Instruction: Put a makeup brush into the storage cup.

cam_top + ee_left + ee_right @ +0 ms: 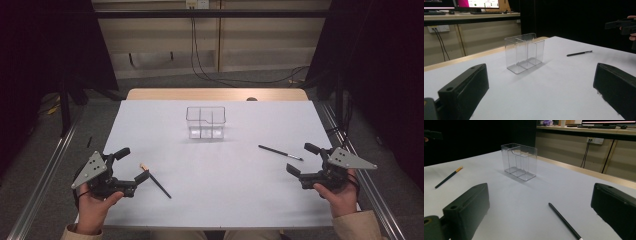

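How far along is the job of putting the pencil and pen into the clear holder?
Nothing is done yet: the holder stands empty. Both claws are open and hold nothing; the left claw is beside the pencil, the right claw near the pen. Both still lie flat on the table, so picking up and placing remain.

The right gripper (539,220) holds its two black jaws wide apart and empty above the white table (506,202). Between the jaws a thin black pen (564,220) lies flat on the table, slanting toward the lower right. Farther off stands an upright clear plastic holder (519,161) with inner dividers, and well to its left lies a dark pencil (448,177) with an orange end.
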The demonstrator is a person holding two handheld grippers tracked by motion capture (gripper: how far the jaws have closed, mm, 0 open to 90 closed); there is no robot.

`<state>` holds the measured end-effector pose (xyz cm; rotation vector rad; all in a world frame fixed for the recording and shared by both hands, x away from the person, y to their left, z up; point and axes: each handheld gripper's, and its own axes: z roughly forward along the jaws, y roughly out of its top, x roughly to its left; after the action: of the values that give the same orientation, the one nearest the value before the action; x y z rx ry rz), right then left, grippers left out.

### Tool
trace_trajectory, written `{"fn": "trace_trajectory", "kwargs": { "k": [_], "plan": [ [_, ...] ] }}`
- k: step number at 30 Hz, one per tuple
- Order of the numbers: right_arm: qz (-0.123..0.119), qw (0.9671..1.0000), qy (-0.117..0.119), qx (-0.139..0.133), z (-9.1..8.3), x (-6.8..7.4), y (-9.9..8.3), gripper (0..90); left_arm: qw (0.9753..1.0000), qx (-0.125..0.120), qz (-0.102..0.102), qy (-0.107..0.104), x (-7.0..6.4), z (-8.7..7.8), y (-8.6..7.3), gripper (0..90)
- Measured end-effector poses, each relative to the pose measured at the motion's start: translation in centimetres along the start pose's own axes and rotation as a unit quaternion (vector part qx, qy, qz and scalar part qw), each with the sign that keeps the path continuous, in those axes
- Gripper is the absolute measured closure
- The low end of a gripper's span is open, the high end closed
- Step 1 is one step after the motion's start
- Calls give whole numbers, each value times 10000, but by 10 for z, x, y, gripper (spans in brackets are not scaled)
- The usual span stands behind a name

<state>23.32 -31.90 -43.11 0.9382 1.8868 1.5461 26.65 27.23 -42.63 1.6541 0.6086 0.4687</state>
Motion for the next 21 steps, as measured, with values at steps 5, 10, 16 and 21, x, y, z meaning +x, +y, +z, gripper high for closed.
{"fn": "trace_trajectory", "kwargs": {
  "k": [5, 10, 16, 21],
  "plan": [
    [-16, 10000, 34, 18, 1, 1, 0, 12, 10000, 88, -39, 9, 0, 2, 0, 0],
    [-38, 10000, 47, 34, 3, 1, 0, 11, 9998, 185, -13, 21, 0, 4, 0, 0],
    [-39, 10000, 34, 38, 3, 2, 0, 11, 9996, 268, 8, -63, 0, 10, -1, 0],
    [-36, 10000, 43, 54, 3, 2, 0, 11, 9996, 259, -3, -94, 1, 12, -1, 0]
  ]
}}
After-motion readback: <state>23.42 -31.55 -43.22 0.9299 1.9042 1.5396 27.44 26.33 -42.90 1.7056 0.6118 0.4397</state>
